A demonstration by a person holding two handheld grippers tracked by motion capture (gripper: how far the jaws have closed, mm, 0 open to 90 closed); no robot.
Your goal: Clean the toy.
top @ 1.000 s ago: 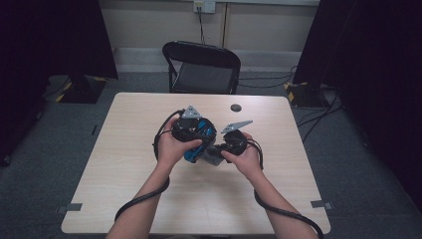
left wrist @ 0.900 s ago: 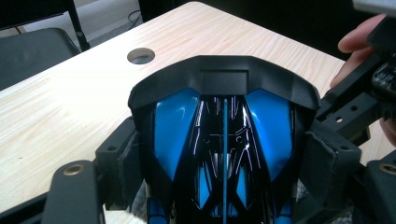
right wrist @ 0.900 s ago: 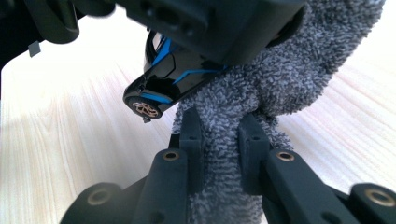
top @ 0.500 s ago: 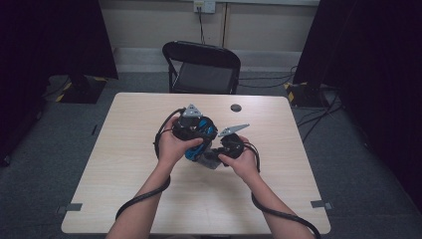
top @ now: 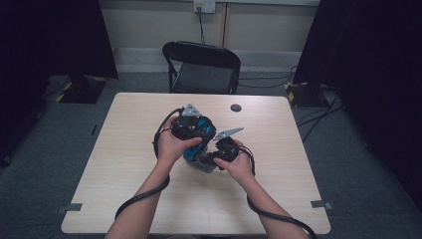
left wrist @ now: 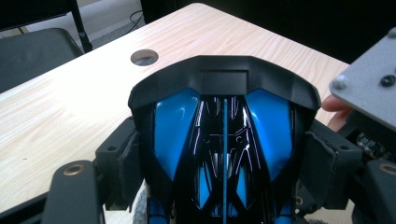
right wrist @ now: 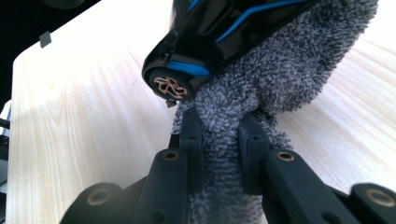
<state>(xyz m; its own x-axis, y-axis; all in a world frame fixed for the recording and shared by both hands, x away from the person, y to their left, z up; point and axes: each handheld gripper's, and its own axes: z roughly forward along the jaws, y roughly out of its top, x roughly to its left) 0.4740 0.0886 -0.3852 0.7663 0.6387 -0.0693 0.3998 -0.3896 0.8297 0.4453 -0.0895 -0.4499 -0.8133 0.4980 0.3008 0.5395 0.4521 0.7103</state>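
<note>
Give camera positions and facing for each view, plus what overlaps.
High view: fixed overhead, looking forward and down on the table; forearms and hands enter from below.
Left gripper view: rides the left claw, facing the blue-black toy car it clamps.
Right gripper view: rides the right claw, facing the grey towel it pinches.
Shared: car and tabletop appear in both gripper views.

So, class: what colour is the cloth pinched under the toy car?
Grey cloth, clearest in the right gripper view.
</note>
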